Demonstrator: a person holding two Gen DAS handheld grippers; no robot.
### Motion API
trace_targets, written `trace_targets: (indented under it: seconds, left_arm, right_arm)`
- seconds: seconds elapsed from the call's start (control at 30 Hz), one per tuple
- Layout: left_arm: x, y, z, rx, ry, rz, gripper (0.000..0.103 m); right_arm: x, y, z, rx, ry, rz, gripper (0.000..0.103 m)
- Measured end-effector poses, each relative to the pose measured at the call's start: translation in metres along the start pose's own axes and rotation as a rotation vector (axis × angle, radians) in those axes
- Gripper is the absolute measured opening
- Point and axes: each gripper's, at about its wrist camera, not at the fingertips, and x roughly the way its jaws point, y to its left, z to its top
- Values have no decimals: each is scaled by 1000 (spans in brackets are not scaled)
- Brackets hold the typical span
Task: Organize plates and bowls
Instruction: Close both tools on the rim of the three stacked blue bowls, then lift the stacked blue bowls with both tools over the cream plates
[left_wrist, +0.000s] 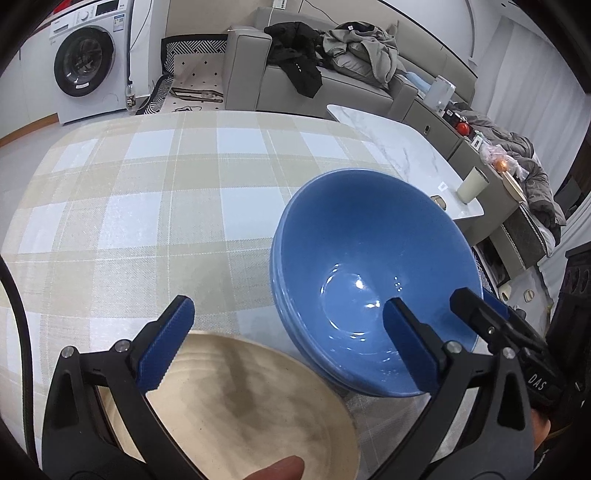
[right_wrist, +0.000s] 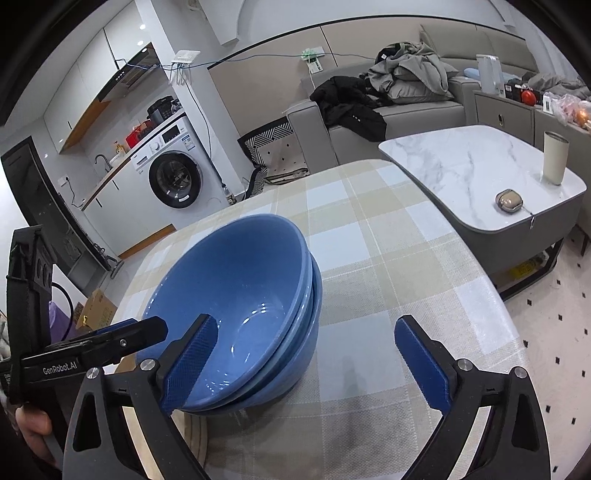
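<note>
A stack of blue bowls (left_wrist: 373, 266) stands nested on the checked tablecloth (left_wrist: 155, 192); it also shows in the right wrist view (right_wrist: 240, 295). A beige plate (left_wrist: 240, 402) lies near the table's front edge, under my left gripper. My left gripper (left_wrist: 288, 347) is open and empty; its right finger reaches over the top bowl's near rim, its left finger is above the plate. My right gripper (right_wrist: 306, 362) is open and empty; its left finger is in front of the bowls' near rim. The other gripper's finger (right_wrist: 122, 336) shows at the left.
A marble side table (right_wrist: 476, 173) stands to the right with a cream tumbler (right_wrist: 554, 157) and a small case (right_wrist: 509, 200). A grey sofa (left_wrist: 295, 77) with clothes is behind. A washing machine (left_wrist: 88, 59) stands at the back left.
</note>
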Motion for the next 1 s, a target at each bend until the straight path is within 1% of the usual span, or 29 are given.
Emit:
trace_targets:
  seconds: [0.13, 0.23, 0.3, 0.33, 0.43, 0.5, 0.53, 0.6, 0.63, 0.67, 0.7, 0.8, 0.9, 1.0]
  left_arm:
    - [8, 1, 1, -2, 14, 2, 101]
    - [15, 1, 2, -2, 29, -6, 100]
    - [19, 1, 3, 0, 39, -13, 88]
    - [20, 1, 3, 3, 44, -16, 86]
    - [23, -2, 2, 17, 43, -46, 75]
    - [23, -4, 2, 27, 40, -59, 65]
    - [23, -6, 1, 34, 37, -60, 63]
    - [22, -10, 1, 49, 30, -62, 55]
    - [22, -12, 2, 55, 28, -67, 52]
    - [21, -12, 1, 57, 27, -66, 49]
    - [21, -13, 1, 59, 26, -57, 48]
    - [20, -14, 0, 68, 23, -39, 42]
    - [18, -14, -1, 74, 23, -42, 42]
    - [16, -15, -3, 82, 22, -32, 42]
  right_arm:
    - [5, -3, -2, 8, 9, 17, 99]
    - [8, -4, -3, 9, 20, 33, 92]
    - [11, -4, -4, 17, 34, 48, 83]
    - [13, -5, -4, 22, 41, 58, 83]
    - [14, -4, -5, 16, 45, 81, 79]
    - [14, -1, -6, -2, 44, 82, 77]
    - [15, 0, -7, -5, 47, 87, 77]
    - [15, 2, -8, -7, 56, 118, 70]
    - [15, 2, -9, -6, 59, 131, 68]
    - [15, 3, -9, -5, 59, 138, 64]
    - [15, 5, -10, -11, 57, 142, 60]
    - [12, 11, -11, -37, 44, 116, 57]
    - [10, 12, -11, -42, 44, 103, 54]
    - [8, 13, -11, -43, 42, 97, 54]
